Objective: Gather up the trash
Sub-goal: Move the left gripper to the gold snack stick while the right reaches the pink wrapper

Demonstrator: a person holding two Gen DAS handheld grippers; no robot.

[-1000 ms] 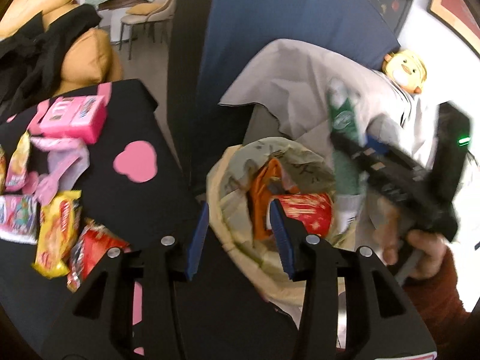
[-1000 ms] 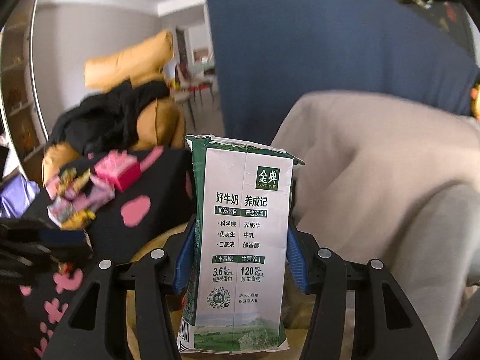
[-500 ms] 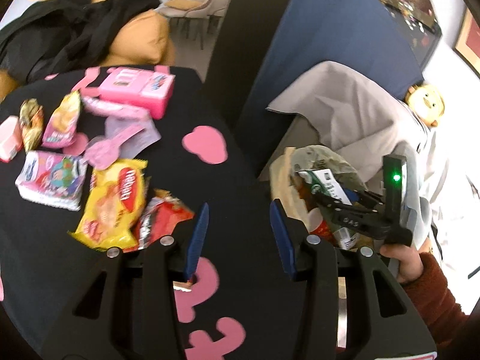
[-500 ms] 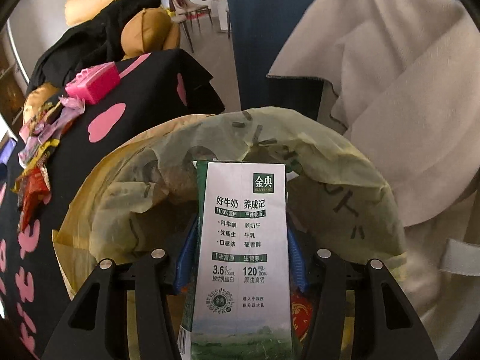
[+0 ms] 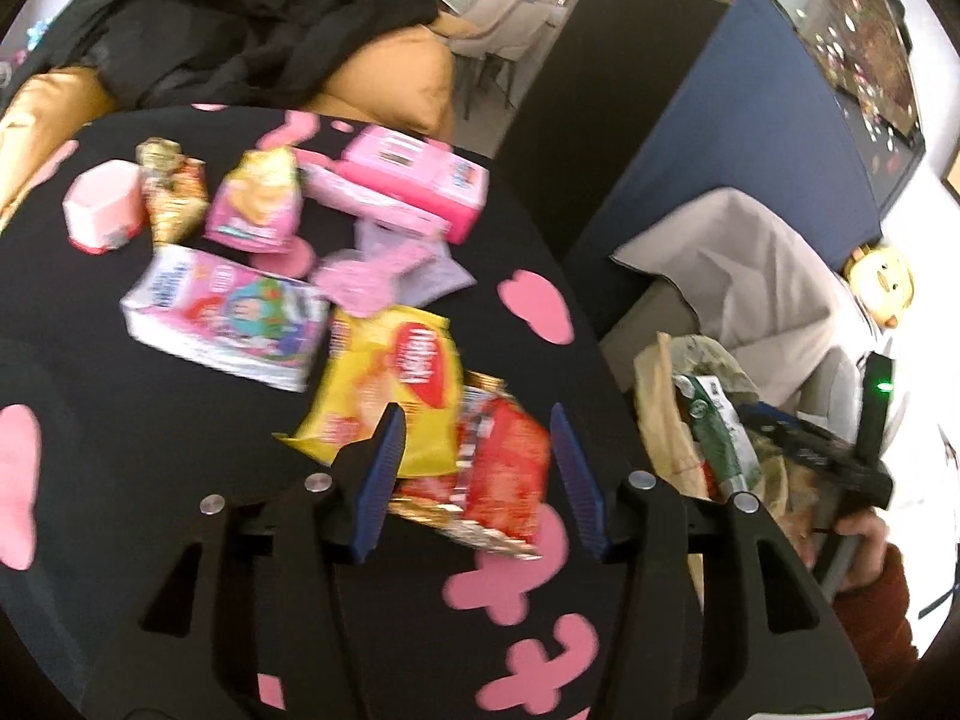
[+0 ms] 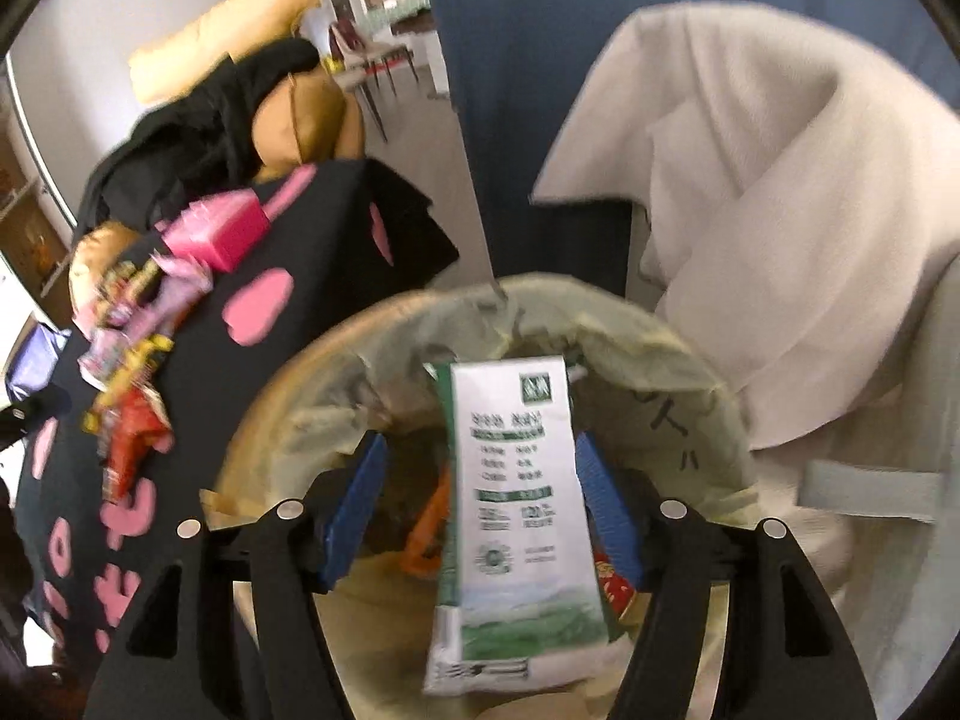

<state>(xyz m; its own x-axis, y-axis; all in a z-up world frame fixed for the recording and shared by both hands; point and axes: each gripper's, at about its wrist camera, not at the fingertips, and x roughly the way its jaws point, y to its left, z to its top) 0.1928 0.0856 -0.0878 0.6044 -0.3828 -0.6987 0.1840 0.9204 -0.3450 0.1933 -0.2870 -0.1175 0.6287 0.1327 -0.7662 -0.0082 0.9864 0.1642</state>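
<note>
The right gripper [image 6: 477,504] now stands spread, released; a second ago it clamped the green-and-white milk carton [image 6: 516,504], which now drops free into the lined bin [image 6: 288,420]. That item counts as collected. The left gripper [image 5: 480,480], empty and spread, has swung from the bin to the red foil snack wrapper [image 5: 504,474] on the black worktop [image 5: 150,450], likely the next pickup.

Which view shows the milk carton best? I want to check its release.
The right wrist view: the milk carton fills the centre, over the lined trash bin. The left wrist view shows only its green top at the bin's edge.
</note>
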